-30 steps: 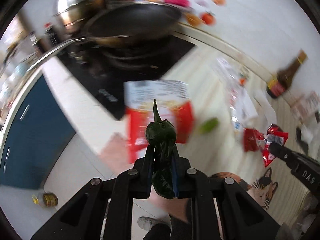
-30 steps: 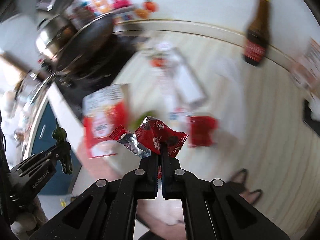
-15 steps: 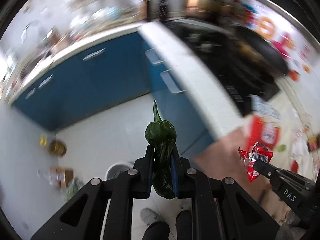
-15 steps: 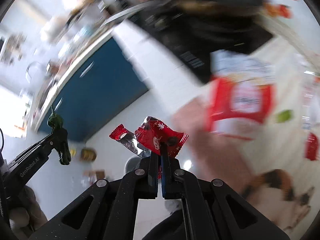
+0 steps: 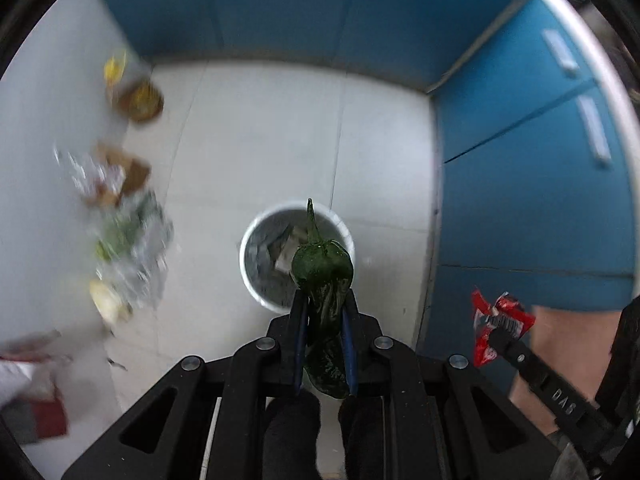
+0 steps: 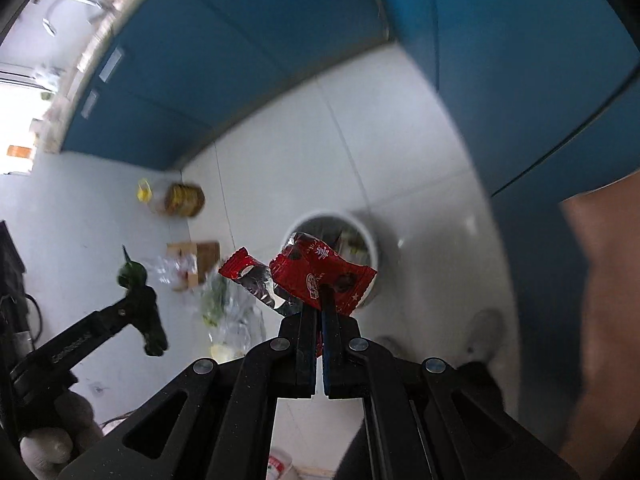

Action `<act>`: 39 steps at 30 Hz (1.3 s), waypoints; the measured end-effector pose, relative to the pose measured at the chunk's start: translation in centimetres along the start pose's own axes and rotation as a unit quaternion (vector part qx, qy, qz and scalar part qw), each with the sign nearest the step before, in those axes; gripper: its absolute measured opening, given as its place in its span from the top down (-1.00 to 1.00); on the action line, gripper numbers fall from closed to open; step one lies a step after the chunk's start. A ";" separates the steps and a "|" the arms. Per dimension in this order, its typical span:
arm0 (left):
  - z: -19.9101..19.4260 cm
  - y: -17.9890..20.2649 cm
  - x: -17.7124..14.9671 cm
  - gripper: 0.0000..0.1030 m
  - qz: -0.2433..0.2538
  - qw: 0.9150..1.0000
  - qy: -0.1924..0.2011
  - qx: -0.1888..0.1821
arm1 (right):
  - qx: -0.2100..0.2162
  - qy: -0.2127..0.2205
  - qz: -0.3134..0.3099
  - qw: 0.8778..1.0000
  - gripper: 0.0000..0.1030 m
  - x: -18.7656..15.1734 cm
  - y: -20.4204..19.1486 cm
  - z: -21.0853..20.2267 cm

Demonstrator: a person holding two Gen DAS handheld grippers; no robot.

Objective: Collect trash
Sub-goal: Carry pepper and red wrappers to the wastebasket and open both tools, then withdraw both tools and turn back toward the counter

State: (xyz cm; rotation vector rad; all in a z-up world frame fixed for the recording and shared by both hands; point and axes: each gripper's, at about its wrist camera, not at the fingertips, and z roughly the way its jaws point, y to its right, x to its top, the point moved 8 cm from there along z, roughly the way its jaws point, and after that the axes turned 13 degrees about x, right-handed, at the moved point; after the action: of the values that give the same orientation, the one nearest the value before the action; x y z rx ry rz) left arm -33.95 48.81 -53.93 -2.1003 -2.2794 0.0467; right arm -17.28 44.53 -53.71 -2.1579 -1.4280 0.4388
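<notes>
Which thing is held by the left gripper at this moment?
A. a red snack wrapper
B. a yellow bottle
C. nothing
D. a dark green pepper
D: the left gripper is clamped on the dark green pepper, above the white bin.

1. Pale grey floor tiles (image 5: 260,140) are spreading across the room, their thin joints showing.
2. Blue cabinets (image 5: 520,200) are lining the far side and the right, meeting at a corner.
3. Pale handles (image 5: 594,132) are sitting on the right-hand cabinet fronts.
4. Bright daylight (image 6: 16,104) is glaring in at the far left, above a cluttered tabletop (image 6: 100,20).
</notes>
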 end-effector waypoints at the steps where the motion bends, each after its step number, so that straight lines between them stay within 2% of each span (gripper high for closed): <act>1: 2.5 -0.7 -0.1 0.75 -0.010 1.000 -0.015 -0.004 | 0.005 -0.012 0.003 1.000 0.97 -0.3 0.6 2.8; 6: 16.7 -2.9 0.0 0.75 -0.067 0.992 -0.097 -0.054 | 0.026 -0.054 0.022 0.998 0.97 -1.1 4.8 16.0; 10: 24.4 -3.8 0.4 0.67 -0.080 0.985 -0.133 -0.076 | 0.023 -0.088 0.026 0.996 0.97 -1.0 8.0 25.4; 13: 27.2 -3.5 0.0 0.57 -0.066 0.985 -0.143 -0.064 | 0.003 -0.122 0.014 0.992 0.94 -1.2 10.5 30.3; 14: 27.9 -3.4 -0.1 0.29 -0.061 0.987 -0.139 -0.060 | -0.005 -0.128 0.010 0.992 0.87 -1.3 11.1 31.3; 15: 28.3 -3.5 -0.1 -0.33 -0.055 0.988 -0.135 -0.050 | -0.016 -0.134 0.005 0.991 0.65 -1.3 11.8 32.3; 16: 28.4 -3.5 -0.1 -0.64 -0.048 0.990 -0.130 -0.037 | -0.024 -0.137 0.001 0.990 0.48 -1.3 12.6 32.9; 17: 28.2 -3.6 0.1 -0.95 -0.040 0.992 -0.116 -0.020 | -0.031 -0.137 -0.003 0.990 0.17 -1.1 13.0 33.1; 18: 27.8 -3.9 0.1 -0.96 -0.034 0.994 -0.103 -0.001 | -0.038 -0.134 -0.010 0.990 0.02 -0.8 13.0 33.5; 20: 27.0 -4.6 0.2 -0.96 -0.029 0.995 -0.090 0.027 | -0.047 -0.129 -0.022 0.990 -0.08 -0.7 13.0 32.9; 22: 25.8 -5.8 0.1 -0.96 -0.028 0.995 -0.068 0.060 | -0.072 -0.122 -0.045 0.989 -0.34 -0.4 12.4 31.4; 23: 24.8 -6.4 0.2 -0.96 -0.029 0.995 -0.056 0.078 | -0.088 -0.118 -0.061 0.987 -0.62 -0.3 12.1 30.5; 24: 23.5 -6.9 0.2 -0.96 -0.031 0.994 -0.045 0.090 | -0.101 -0.114 -0.075 0.985 -0.78 -0.2 11.7 29.4; 28: 17.3 -8.2 -0.2 -0.96 -0.030 0.992 0.000 0.125 | -0.152 -0.090 -0.148 0.973 -0.97 -0.4 8.5 23.7; 32: 11.5 -9.2 -1.0 -0.98 -0.032 0.990 0.031 0.137 | -0.166 -0.070 -0.185 0.966 -1.00 -0.9 5.1 17.6; 39: 1.5 -9.9 -4.2 -0.99 -0.043 0.991 0.052 0.116 | -0.150 -0.042 -0.212 0.965 -1.00 -2.9 -2.1 7.1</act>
State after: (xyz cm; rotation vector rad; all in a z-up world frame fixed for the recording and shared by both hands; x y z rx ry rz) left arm -43.54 43.84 -54.96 -1.8464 -2.1832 0.1852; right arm -23.75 44.16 -58.35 -1.9849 -2.0535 0.1627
